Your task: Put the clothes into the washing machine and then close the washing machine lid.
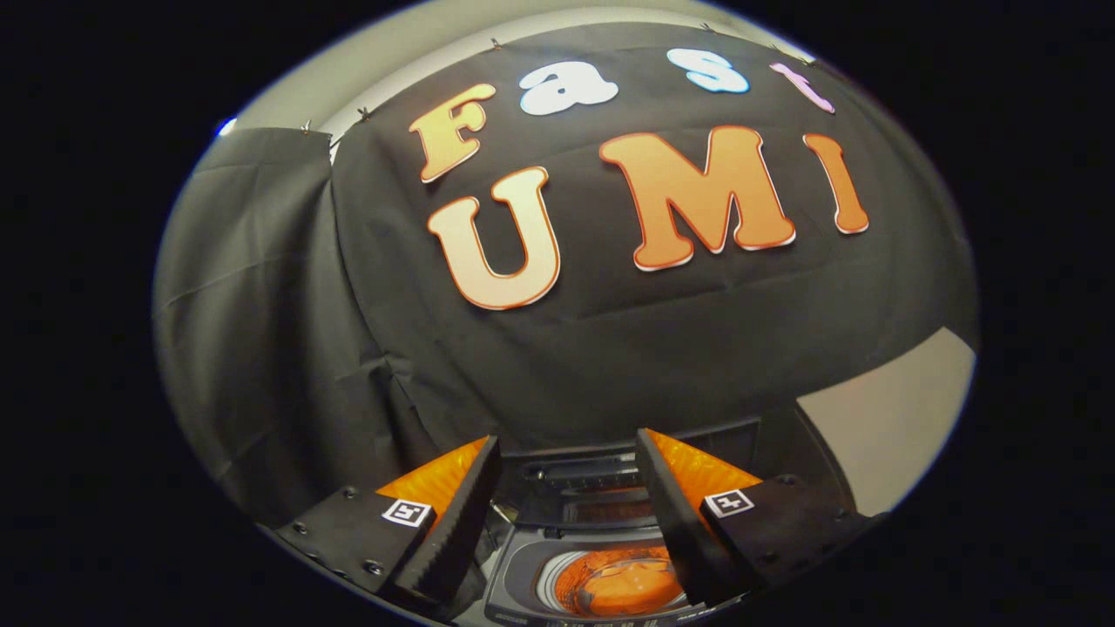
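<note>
The claw (566, 453) is held high and wide, its two fingers spread well apart with nothing between them. That spread, and the empty gap, suggest it is not carrying anything at the moment.

Below and between the fingers, at about 6 o'clock from the claw's midpoint, sits the washer (523, 570), seen from above. Its lid (592, 475) looks raised at the back, toward 12 o'clock from the drum mouth, though the fingers hide its sides and I cannot tell how far it stands open. Inside the drum (562, 582) lies something orange, probably the clothes (631, 588), lying low in the tub; the right finger covers part of it at 3 o'clock.

Judging from this, the loading half of the task appears done, or nearly so, and the lid is what remains. The height of the claw above the machine fits that reading: from here it can come down on the lid's edge without fouling the drum. Wide fingers would suit either pushing the lid down or pinching its front edge.

The main risk I see is a loose fold of cloth lying over the rim, which would stop the lid seating; the rim toward 6 o'clock is cut off, so I cannot check it.

Behind everything hangs the booth's black cloth (610, 348), with a pale wall (888, 435) at 3 o'clock.
</note>
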Action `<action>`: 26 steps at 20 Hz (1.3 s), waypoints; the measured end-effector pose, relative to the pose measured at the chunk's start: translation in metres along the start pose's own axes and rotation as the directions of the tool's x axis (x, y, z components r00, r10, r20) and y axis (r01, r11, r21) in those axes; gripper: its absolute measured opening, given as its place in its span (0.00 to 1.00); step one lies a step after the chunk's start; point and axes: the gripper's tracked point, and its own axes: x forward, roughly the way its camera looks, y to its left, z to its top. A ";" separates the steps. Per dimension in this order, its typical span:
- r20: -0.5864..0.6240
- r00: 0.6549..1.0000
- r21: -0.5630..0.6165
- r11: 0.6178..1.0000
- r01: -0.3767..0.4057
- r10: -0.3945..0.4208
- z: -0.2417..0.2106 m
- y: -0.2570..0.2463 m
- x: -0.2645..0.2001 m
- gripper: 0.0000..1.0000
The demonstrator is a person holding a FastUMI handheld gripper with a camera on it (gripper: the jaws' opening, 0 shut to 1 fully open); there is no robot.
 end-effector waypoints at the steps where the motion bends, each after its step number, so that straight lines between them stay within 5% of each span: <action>1: 0.009 1.000 -0.023 1.000 0.004 -0.004 0.010 0.000 0.003 0.98; 10: 0.000 0.998 -0.169 0.984 0.058 -0.059 0.040 -0.034 0.097 0.98; 18: -0.151 0.979 -0.121 0.986 0.117 -0.134 -0.020 -0.061 0.187 0.99; 26: -0.241 0.947 -0.142 0.973 0.180 -0.211 -0.059 -0.087 0.223 0.99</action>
